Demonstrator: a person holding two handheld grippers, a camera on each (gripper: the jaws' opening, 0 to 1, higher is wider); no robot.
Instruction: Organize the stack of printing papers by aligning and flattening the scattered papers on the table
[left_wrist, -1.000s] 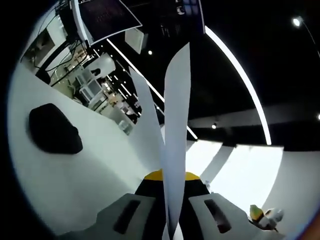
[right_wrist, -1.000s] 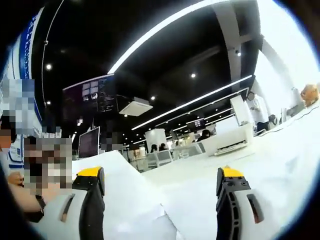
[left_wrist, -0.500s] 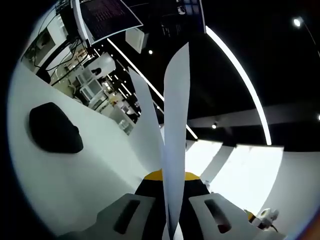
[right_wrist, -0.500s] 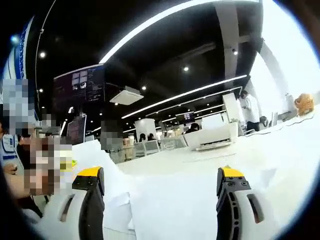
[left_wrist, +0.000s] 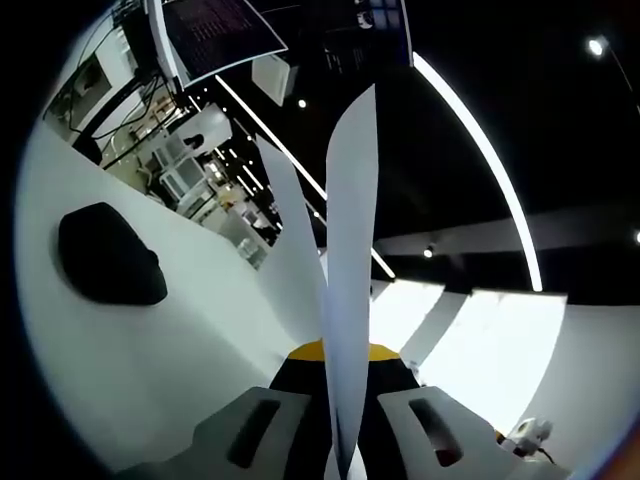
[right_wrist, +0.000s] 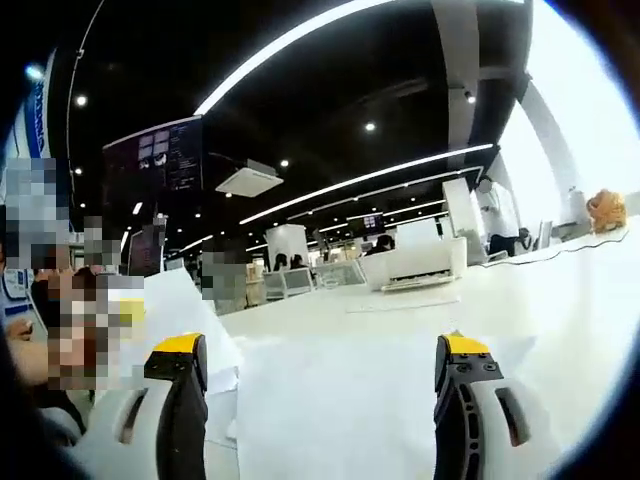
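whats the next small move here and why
Probably bring the left gripper down so its sheets join the papers on the table. Its jaws are shut on upright sheets that fan apart, while the right gripper is open over sheets lying flat.

Left gripper view: camera low over the table (left_wrist: 150, 350), rolled so the tabletop slopes from 10 toward 4 o'clock, looking up at the dark ceiling; upright papers (left_wrist: 345, 290) stand very close along its axis. Right gripper view: camera near level, just above the table (right_wrist: 560, 310), facing across flat papers (right_wrist: 330, 400) toward distant desks. Both views share the white tabletop, papers and ceiling lights.
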